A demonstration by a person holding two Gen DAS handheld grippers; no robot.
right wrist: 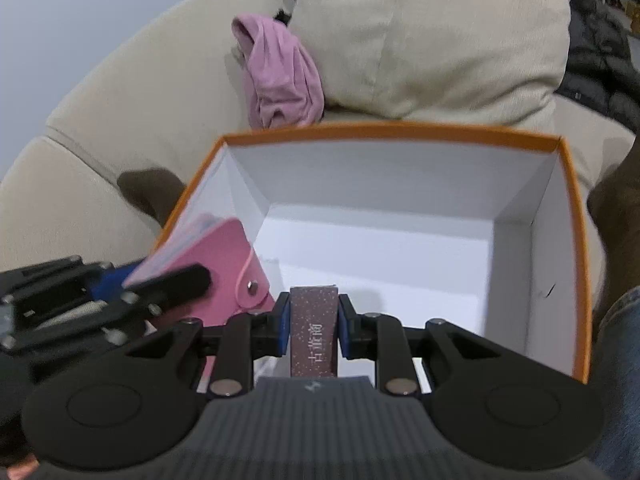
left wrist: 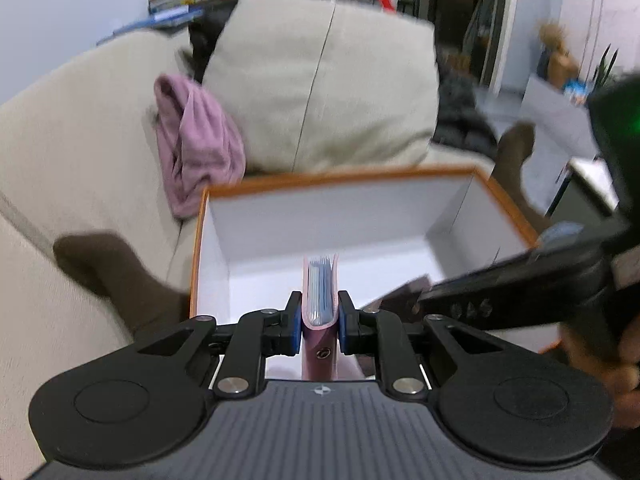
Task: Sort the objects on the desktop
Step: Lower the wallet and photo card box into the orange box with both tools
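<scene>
**Two held items above the orange-rimmed box**

In the left wrist view, the pink snap-button card holder (left wrist: 319,300) is seen edge-on, its blue-white card sleeves showing between the covers; the jaws of the left gripper (left wrist: 319,316) are pressed in on both of its sides. Only in the right wrist view is its flat pink cover (right wrist: 216,256) with strap and metal snap shown, left of the right jaws, over the near-left corner of the box.

The dark maroon speckled rectangular box with white characters (right wrist: 314,330) is shown clearly in the right wrist view alone, pinched narrowly between the jaws of the right gripper (right wrist: 314,320). In the left wrist view the right gripper's black body (left wrist: 520,292) is seen to the right, blurred.

The open white cardboard box with orange rim (left wrist: 340,178) lies ahead of both jaws, on a beige sofa (right wrist: 120,120). A crumpled pink cloth (right wrist: 280,76) and a beige cushion (left wrist: 320,80) are seen beyond it.
</scene>
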